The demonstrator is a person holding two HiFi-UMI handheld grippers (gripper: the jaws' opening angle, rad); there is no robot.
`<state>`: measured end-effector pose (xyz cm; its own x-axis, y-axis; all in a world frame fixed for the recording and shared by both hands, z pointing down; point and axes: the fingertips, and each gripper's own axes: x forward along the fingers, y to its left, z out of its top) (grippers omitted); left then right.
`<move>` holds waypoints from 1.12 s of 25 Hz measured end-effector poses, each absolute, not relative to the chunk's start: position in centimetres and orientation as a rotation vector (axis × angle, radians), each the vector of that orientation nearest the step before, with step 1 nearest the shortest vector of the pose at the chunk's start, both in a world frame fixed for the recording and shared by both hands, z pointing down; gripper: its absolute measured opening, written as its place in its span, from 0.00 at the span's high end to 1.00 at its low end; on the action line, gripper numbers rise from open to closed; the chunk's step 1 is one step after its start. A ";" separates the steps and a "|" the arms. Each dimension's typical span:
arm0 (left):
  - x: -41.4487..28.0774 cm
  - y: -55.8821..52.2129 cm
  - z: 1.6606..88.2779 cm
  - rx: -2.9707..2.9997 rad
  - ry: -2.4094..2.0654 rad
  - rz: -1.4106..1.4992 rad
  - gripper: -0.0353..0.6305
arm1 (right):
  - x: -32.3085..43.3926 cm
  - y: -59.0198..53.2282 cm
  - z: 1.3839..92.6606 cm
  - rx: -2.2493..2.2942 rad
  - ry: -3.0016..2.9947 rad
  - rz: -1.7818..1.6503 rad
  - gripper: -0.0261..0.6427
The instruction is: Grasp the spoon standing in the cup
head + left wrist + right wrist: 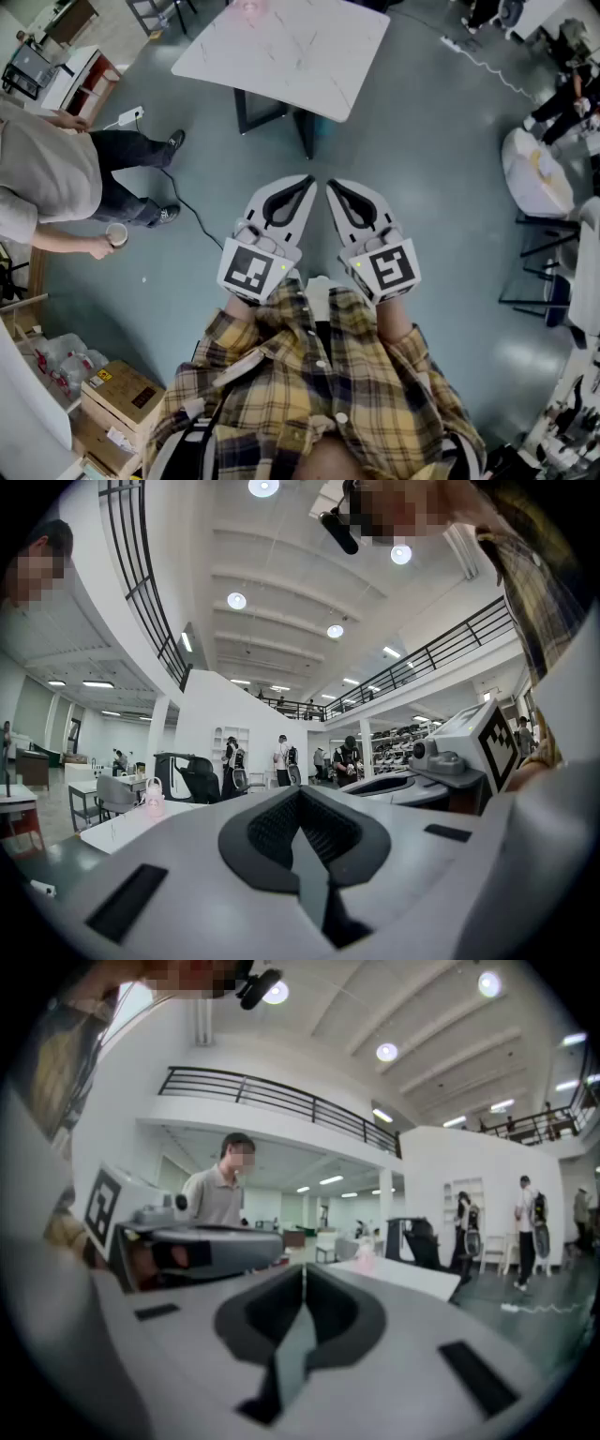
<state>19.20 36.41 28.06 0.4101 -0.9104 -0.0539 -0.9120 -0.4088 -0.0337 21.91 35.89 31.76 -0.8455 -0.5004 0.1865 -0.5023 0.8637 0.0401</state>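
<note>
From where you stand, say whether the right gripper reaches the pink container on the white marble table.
Probably not: the right gripper sits near the chest, bare floor short of the white marble table; nothing blocks the pink container.

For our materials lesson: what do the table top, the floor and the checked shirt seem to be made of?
Table top: marble or marble-look laminate, smooth, white with thin grey veins.
Floor: probably coated concrete or resin; grey-green, seamless, soft sheen.
Shirt: woven cloth, perhaps cotton flannel; matte, folds softly, yellow-and-dark check.
</note>
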 end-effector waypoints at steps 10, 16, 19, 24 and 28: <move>18.7 36.1 28.7 -2.638 1.676 0.057 0.92 | 20.8 35.9 31.7 0.782 -2.865 0.020 0.91; 16.8 35.3 28.7 -2.653 1.690 0.057 0.92 | 19.2 34.9 31.0 0.808 -2.899 0.007 0.91; 16.0 35.1 28.7 -2.652 1.680 0.060 0.92 | 18.5 34.6 31.2 0.818 -2.895 0.011 0.91; 14.3 34.6 28.8 -2.665 1.656 0.063 0.92 | 16.6 34.2 31.2 0.831 -2.891 0.008 0.91; 12.6 34.9 28.9 -2.672 1.644 0.059 0.92 | 15.0 34.5 31.3 0.844 -2.890 0.002 0.91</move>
<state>12.62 34.94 28.91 0.4503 -0.8922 -0.0342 -0.8924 -0.4510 0.0166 15.00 34.51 31.26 -0.8349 -0.5359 0.1254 -0.5361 0.8434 0.0350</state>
